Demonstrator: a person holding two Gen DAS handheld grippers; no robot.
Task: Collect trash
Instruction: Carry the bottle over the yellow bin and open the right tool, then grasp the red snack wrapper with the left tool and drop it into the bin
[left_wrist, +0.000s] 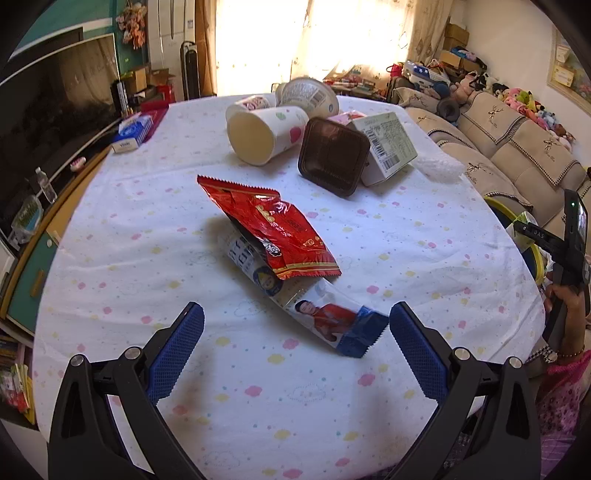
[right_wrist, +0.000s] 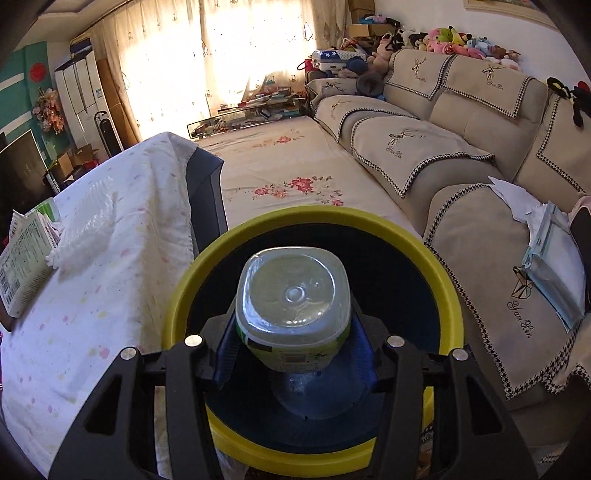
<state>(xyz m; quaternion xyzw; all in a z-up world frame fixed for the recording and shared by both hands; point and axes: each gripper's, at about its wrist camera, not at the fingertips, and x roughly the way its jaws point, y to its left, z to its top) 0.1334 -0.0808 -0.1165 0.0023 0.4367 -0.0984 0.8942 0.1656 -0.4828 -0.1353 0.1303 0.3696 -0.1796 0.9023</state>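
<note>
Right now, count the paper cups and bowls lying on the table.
3, all tipped over at the table's far end: a spotted cup in front, a smaller cup behind it, and a bowl beside them. Others may be hidden behind.

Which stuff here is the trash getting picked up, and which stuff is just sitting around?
Trash job:
- plastic bottle, held by the right gripper above the yellow-rimmed bin
- red snack bag
- white and blue wrapper
- paper cup on its side
- dark plastic tray
- the open left gripper

Just sitting around:
- sofa
- plush toys
- TV
</note>
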